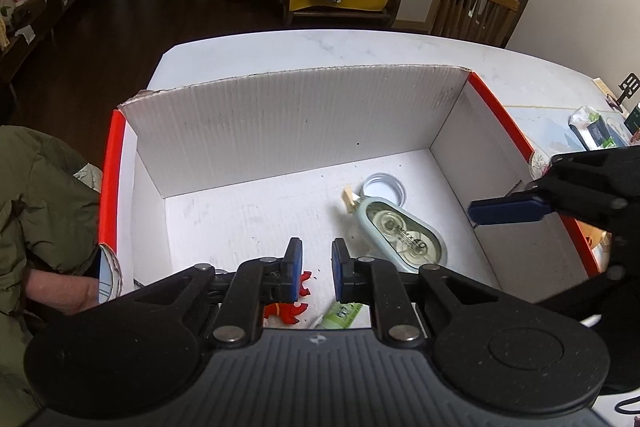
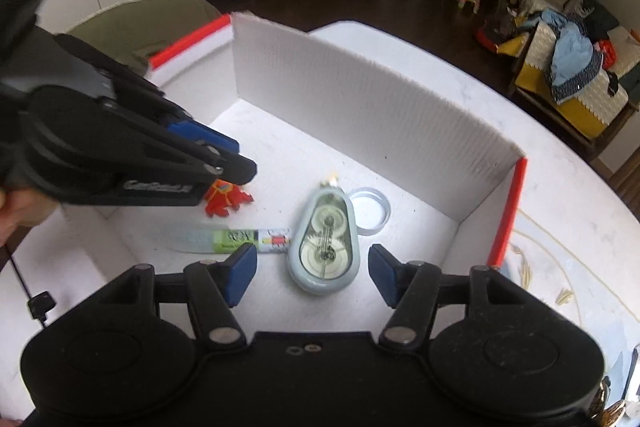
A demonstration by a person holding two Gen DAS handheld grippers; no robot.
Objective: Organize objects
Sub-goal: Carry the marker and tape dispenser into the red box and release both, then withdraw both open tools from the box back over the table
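1. Left gripper hangs low inside a white cardboard box, its fingers drawn nearly together, holding nothing.
2. Right gripper has its fingers apart, empty, above the box floor.
3. On that floor: a red toy figure at ten o'clock, a green-labelled tube beside it, a pale tape dispenser centre, a clear ring lid just behind.
4. The box stands on a white tabletop.
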